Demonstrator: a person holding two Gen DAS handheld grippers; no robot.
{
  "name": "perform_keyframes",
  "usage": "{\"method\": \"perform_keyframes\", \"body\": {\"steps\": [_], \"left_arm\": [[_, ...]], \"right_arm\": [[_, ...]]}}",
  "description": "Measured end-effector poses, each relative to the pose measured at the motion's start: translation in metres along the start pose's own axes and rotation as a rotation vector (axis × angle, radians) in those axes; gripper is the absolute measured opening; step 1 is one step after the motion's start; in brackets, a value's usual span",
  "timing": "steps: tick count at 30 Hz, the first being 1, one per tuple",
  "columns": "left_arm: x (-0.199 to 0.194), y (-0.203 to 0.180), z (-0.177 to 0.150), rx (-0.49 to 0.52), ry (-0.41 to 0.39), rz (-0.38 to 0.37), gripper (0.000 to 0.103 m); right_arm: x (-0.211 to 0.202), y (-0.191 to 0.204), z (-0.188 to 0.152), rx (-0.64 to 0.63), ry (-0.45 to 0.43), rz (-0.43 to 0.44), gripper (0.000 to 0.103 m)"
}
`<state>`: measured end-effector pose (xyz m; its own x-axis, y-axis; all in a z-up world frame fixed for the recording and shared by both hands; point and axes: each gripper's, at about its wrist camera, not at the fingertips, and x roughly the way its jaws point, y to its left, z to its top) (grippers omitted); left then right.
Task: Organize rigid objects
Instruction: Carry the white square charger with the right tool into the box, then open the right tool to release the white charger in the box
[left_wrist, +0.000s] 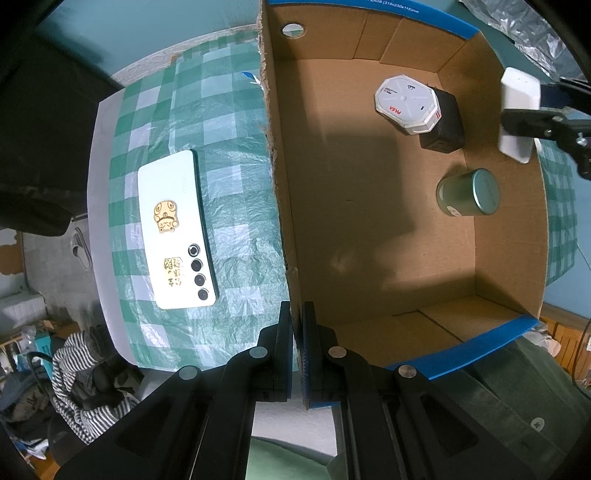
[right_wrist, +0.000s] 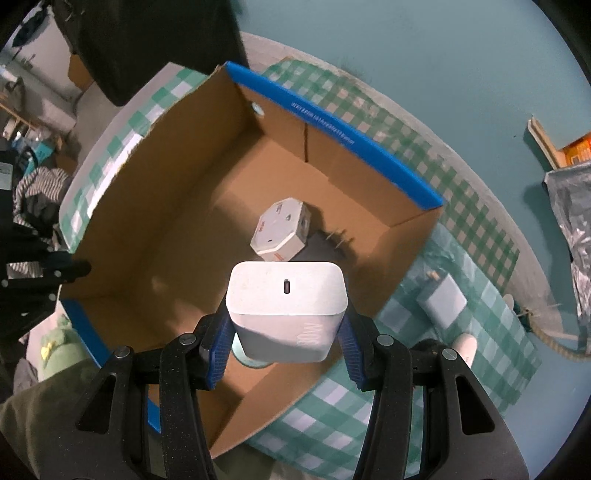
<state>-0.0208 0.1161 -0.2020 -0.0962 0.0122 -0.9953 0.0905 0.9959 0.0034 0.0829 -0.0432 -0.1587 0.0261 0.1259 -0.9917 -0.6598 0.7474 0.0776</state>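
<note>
Your right gripper (right_wrist: 282, 334): jaws clamped on white charger block (right_wrist: 287, 308), held above open cardboard box (right_wrist: 155, 206). Your left gripper (left_wrist: 297, 325): jaws together, pinching box's near wall edge. Inside box, farther in: green tin (left_wrist: 467, 194) on its side, then white octagonal adapter (left_wrist: 406, 103) leaning on black block (left_wrist: 445, 125). Left of box on checked surface (left_wrist: 229, 122): white phone (left_wrist: 175, 229), face down.
</note>
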Motion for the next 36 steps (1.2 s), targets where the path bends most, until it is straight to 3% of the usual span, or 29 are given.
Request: {"method": "perform_keyframes", "body": {"steps": [17,36], "left_arm": [[0.000,0.000,0.000,-0.001,-0.001,-0.001,0.004],[-0.002,-0.002,-0.002,0.006,-0.007,0.006,0.004]], "right_arm": [[0.023,0.003,-0.001,-0.023,0.044,-0.030,0.051],[-0.007,-0.003,-0.002,0.003,-0.033,-0.040,0.052]]}}
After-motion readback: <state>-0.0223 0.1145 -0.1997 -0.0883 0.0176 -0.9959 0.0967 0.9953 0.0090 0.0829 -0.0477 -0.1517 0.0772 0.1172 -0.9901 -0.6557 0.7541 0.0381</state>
